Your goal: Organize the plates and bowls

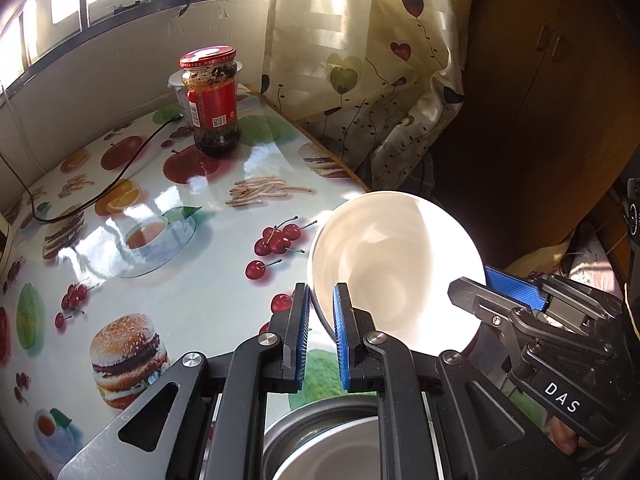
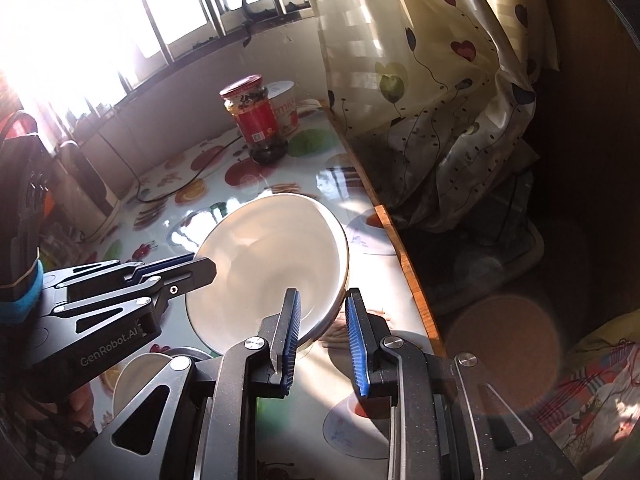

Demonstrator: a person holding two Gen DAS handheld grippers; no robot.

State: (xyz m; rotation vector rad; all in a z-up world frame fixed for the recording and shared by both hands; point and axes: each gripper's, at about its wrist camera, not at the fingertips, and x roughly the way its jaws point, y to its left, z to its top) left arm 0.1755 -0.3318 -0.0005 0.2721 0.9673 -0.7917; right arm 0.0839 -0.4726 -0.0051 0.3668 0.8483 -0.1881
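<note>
A white bowl (image 1: pixel 396 256) hangs tilted above the right edge of the table, carried by both grippers. My left gripper (image 1: pixel 320 294) is shut on its left rim, one pad inside and one outside. My right gripper (image 2: pixel 322 300) is shut on the opposite side of the bowl (image 2: pixel 272 256), its pads astride the wall. In the left wrist view the right gripper (image 1: pixel 470 290) reaches in from the right. In the right wrist view the left gripper (image 2: pixel 208 268) comes in from the left. Below the left gripper sits a steel bowl (image 1: pixel 320 440), partly hidden. Something white (image 2: pixel 136 380) lies inside it.
A red-lidded jar (image 1: pixel 214 100) stands at the far side of the fruit-print table (image 1: pixel 180 280), with a white tub (image 2: pixel 286 106) behind it. A black cable (image 1: pixel 120 176) trails across the left. A curtain (image 1: pixel 360 60) hangs beyond the wooden table edge (image 2: pixel 404 260).
</note>
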